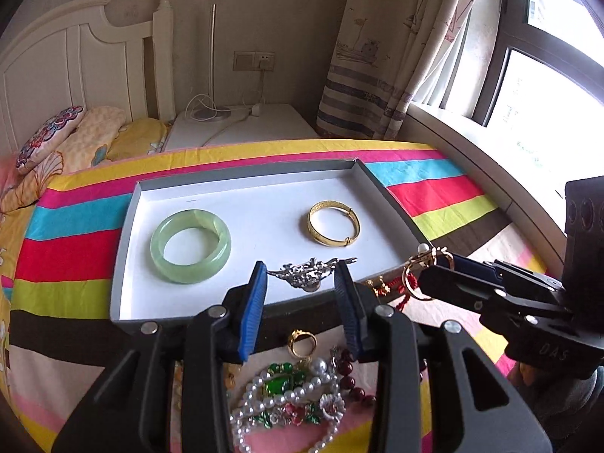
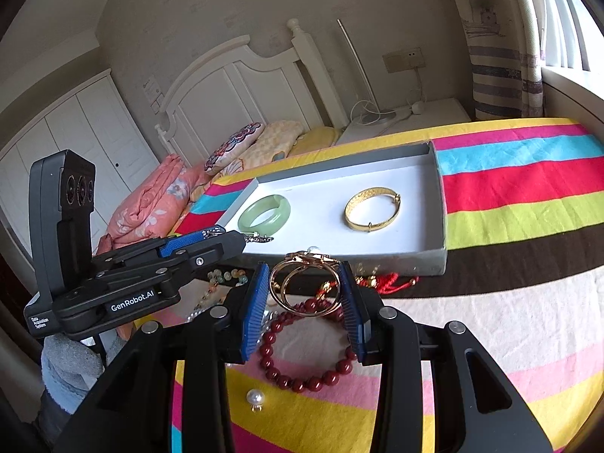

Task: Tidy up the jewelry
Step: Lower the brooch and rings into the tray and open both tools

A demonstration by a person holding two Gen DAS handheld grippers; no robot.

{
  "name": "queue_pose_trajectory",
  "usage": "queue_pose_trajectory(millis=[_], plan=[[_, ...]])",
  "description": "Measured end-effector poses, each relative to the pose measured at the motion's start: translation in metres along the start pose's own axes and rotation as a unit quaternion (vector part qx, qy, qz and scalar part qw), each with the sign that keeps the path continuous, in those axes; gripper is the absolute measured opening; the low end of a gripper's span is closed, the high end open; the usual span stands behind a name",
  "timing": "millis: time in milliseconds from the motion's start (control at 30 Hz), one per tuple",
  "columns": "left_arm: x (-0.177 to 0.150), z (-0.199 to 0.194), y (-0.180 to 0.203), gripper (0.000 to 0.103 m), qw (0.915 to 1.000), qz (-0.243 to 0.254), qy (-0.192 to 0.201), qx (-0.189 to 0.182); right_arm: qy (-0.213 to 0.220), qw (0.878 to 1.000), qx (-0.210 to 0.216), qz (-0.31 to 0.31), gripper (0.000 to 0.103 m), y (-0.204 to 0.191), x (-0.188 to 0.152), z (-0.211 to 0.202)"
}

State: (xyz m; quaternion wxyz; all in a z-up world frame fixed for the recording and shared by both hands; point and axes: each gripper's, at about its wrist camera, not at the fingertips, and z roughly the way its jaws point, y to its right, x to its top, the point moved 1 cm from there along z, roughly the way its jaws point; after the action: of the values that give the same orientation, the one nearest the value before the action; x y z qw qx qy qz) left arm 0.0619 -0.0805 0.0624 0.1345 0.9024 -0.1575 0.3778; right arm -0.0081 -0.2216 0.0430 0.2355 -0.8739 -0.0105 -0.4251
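Note:
A silver brooch (image 1: 311, 275) hangs over the near edge of the grey tray (image 1: 245, 177), with my left gripper (image 1: 301, 271) shut on it across its width. The tray's white floor holds a green jade bangle (image 1: 190, 245) on the left and a gold bangle (image 1: 334, 222) on the right. My right gripper (image 2: 304, 270) is shut on a pair of gold hoop earrings with a pearl (image 2: 302, 287), just in front of the tray's near wall. In the left wrist view, the right gripper (image 1: 439, 264) sits to the right of the left one.
Loose jewelry lies on the striped bedspread under the grippers: a pearl necklace (image 1: 264, 396), a green brooch (image 1: 281, 381), a gold ring (image 1: 302, 341), a dark red bead bracelet (image 2: 305, 362), a single pearl (image 2: 255, 396) and a red cord (image 2: 389, 281). Pillows and a headboard stand behind.

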Motion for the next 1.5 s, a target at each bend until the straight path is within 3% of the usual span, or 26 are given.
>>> queue_pose_trajectory(millis=[167, 300, 467, 600, 633, 767, 1000, 1067, 1167, 1500], plan=[[0.017, 0.030, -0.009, 0.036, 0.9990, -0.013, -0.042, -0.011, 0.003, 0.999, -0.038, -0.011, 0.037, 0.009, 0.029, 0.015], [0.027, 0.047, -0.016, 0.036, 0.9965, -0.013, -0.081, -0.017, -0.027, 0.997, -0.076, -0.018, 0.037, 0.023, 0.041, 0.039], [0.033, 0.077, -0.026, 0.036, 0.9863, -0.009, -0.165, -0.005, -0.064, 0.992, -0.107, -0.036, 0.037, 0.031, 0.040, 0.064], [0.045, 0.098, -0.041, 0.037, 0.9800, -0.037, -0.195, 0.002, -0.087, 0.987, -0.122, -0.052, 0.037, 0.032, 0.038, 0.075], [0.051, 0.102, -0.044, 0.038, 0.9801, -0.049, -0.193, 0.000, -0.094, 0.986, -0.125, -0.055, 0.037, 0.032, 0.038, 0.078], [0.076, 0.104, -0.056, 0.073, 0.9858, -0.099, -0.135, -0.014, -0.102, 0.984, -0.129, -0.061, 0.037, 0.031, 0.037, 0.083], [0.075, 0.071, -0.057, 0.075, 0.9918, -0.114, -0.050, 0.031, -0.093, 0.985, -0.127, -0.069, 0.038, 0.028, 0.034, 0.082], [0.061, 0.053, -0.056, 0.081, 0.9924, -0.115, -0.030, 0.034, -0.089, 0.987, -0.122, -0.063, 0.041, 0.029, 0.035, 0.080], [0.035, 0.026, -0.056, 0.086, 0.9916, -0.121, -0.013, 0.044, -0.073, 0.990, -0.110, -0.053, 0.056, 0.029, 0.034, 0.071], [-0.058, -0.043, -0.071, 0.097, 0.9833, -0.171, 0.019, 0.059, -0.007, 0.997, -0.081, -0.020, 0.063, 0.028, 0.028, 0.017]])
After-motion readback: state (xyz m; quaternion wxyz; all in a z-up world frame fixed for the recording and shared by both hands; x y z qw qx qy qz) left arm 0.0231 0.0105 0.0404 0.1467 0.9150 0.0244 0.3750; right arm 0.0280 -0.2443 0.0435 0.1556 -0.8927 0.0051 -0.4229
